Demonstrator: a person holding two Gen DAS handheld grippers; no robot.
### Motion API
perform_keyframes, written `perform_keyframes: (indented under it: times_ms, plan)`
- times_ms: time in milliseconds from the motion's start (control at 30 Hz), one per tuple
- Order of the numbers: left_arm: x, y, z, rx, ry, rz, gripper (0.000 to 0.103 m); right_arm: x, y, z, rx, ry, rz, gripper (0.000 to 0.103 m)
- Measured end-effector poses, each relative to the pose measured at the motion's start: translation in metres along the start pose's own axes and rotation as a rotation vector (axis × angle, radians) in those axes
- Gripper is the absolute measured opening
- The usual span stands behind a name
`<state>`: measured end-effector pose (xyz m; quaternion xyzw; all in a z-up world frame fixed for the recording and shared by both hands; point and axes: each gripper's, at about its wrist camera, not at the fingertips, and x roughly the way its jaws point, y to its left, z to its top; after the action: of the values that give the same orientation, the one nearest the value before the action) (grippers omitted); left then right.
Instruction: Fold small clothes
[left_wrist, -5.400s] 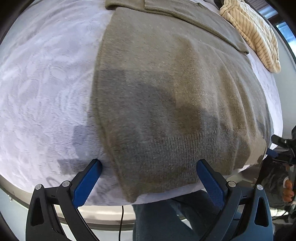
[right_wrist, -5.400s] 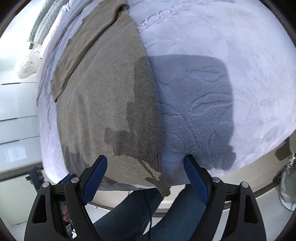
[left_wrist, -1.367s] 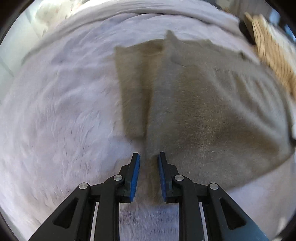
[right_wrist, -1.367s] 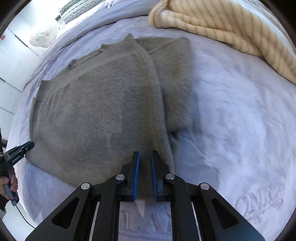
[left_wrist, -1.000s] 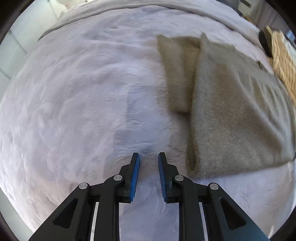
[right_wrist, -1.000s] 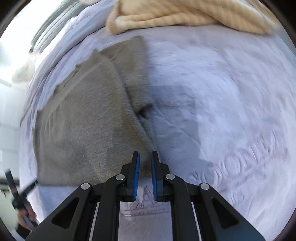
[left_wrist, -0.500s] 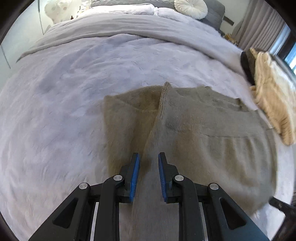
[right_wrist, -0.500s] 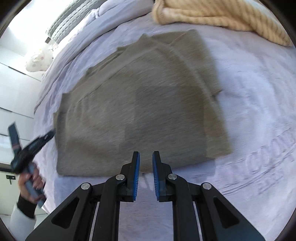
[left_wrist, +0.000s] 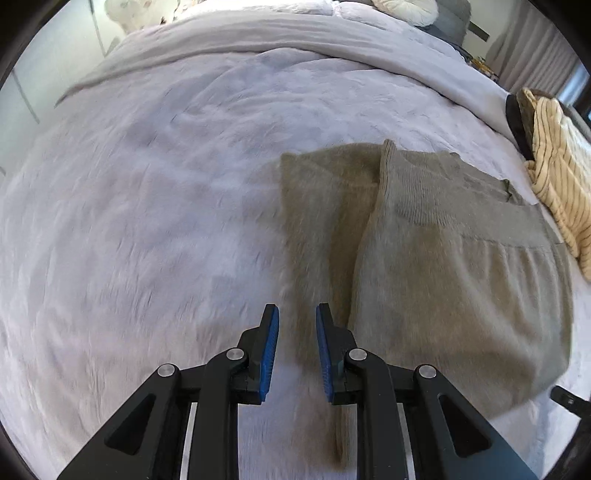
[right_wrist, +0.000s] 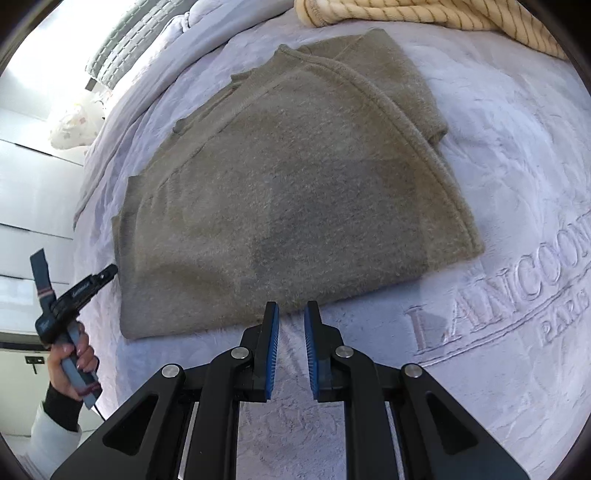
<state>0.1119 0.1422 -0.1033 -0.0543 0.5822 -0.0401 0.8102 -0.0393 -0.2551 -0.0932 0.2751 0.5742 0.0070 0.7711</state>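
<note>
The olive-grey knitted garment (right_wrist: 288, 192) is laid flat on the pale lilac bedspread (right_wrist: 498, 369), folded so that its upper layer covers most of the lower one; a narrower strip of the lower layer is exposed along one side, seen on the left of the garment (left_wrist: 443, 266) in the left wrist view. The left gripper (left_wrist: 296, 314) is held above the bedspread (left_wrist: 147, 221) at the near edge of that exposed strip, its blue pads (left_wrist: 269, 350) set a narrow gap apart with no cloth clamped between them. The right gripper (right_wrist: 291, 310) is positioned just beyond the near hem of the garment, its jaws likewise nearly together and empty. In the right wrist view, the left gripper (right_wrist: 107, 275) is seen at the far corner of the garment, held by a hand (right_wrist: 70, 362). A cream striped garment (right_wrist: 424, 14) is located beside the folded one, at the far edge. Raised lettering (right_wrist: 509, 288) is embossed in the bedspread near the right gripper.
</note>
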Motion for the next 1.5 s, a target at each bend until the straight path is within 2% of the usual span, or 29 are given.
perform_keyframes:
  times_ms: [233,267,300,333,400,500,533,567,633,867,1000,1167,1500]
  plan:
    - [-0.014,0.007,-0.032,-0.064,0.031,-0.026,0.023,0.019,0.025,-0.007,-0.036,0.047,0.041,0.016]
    - [-0.016,0.008,-0.037,-0.07,0.033,-0.025,0.04,0.021,0.027,-0.007,-0.042,0.052,0.045,0.016]
    - [-0.017,0.009,-0.041,-0.077,0.034,-0.015,0.064,0.023,0.03,-0.008,-0.046,0.058,0.048,0.016]
    - [-0.02,0.01,-0.044,-0.084,0.028,-0.007,0.103,0.025,0.034,-0.008,-0.052,0.065,0.052,0.016]
    - [-0.028,0.011,-0.05,-0.089,-0.022,0.011,0.102,0.027,0.038,-0.011,-0.058,0.072,0.057,0.016]
    - [-0.025,0.011,-0.054,-0.083,0.004,0.031,0.102,0.032,0.043,-0.013,-0.06,0.085,0.064,0.017]
    - [-0.023,0.012,-0.054,-0.087,0.016,0.034,0.102,0.036,0.045,-0.014,-0.055,0.095,0.068,0.023]
    - [-0.022,0.012,-0.054,-0.087,0.023,0.036,0.102,0.038,0.046,-0.014,-0.051,0.1,0.07,0.039]
    - [-0.02,0.013,-0.054,-0.084,0.035,0.053,0.102,0.042,0.05,-0.017,-0.044,0.105,0.079,0.059]
    - [-0.012,0.01,-0.054,-0.06,0.077,0.09,0.102,0.066,0.064,-0.026,0.013,0.162,0.172,0.059]
    - [-0.007,0.012,-0.054,-0.077,0.106,0.081,0.102,0.077,0.071,-0.029,0.056,0.175,0.22,0.059]
    - [-0.004,0.015,-0.053,-0.072,0.097,0.091,0.102,0.088,0.079,-0.03,0.079,0.19,0.281,0.06]
    - [0.003,0.026,-0.047,-0.085,0.107,0.053,0.102,0.119,0.093,-0.03,0.178,0.228,0.377,0.06]
